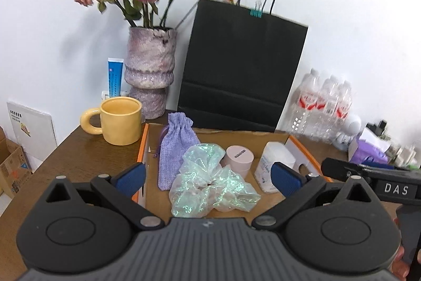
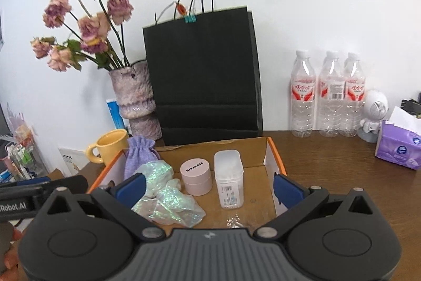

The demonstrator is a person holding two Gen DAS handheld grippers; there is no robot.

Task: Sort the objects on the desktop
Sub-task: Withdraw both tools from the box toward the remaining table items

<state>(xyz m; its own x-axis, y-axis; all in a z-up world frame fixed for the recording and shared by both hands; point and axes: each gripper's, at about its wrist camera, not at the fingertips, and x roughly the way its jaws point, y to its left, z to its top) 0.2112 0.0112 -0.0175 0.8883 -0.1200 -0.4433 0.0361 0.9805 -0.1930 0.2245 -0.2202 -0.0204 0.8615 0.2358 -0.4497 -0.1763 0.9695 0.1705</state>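
An open cardboard box with orange edges (image 1: 143,146) (image 2: 276,154) sits on the wooden desk. Inside lie a lilac drawstring pouch (image 1: 175,149) (image 2: 139,154), a crumpled iridescent film bag (image 1: 208,186) (image 2: 168,199), a pink round jar (image 1: 238,159) (image 2: 196,175) and a clear plastic case of cotton swabs (image 1: 273,162) (image 2: 228,178). A small silvery item (image 2: 234,221) lies on the box floor at the front. My left gripper (image 1: 208,178) hangs open above the iridescent bag. My right gripper (image 2: 209,187) hangs open over the box, holding nothing.
Behind the box stand a yellow mug (image 1: 119,120) (image 2: 109,145), a vase of dried roses (image 1: 151,73) (image 2: 134,99), a blue tube (image 1: 115,77), a black paper bag (image 1: 242,70) (image 2: 205,75), three water bottles (image 2: 329,94), a white speaker figure (image 2: 373,112) and a purple tissue pack (image 2: 400,146).
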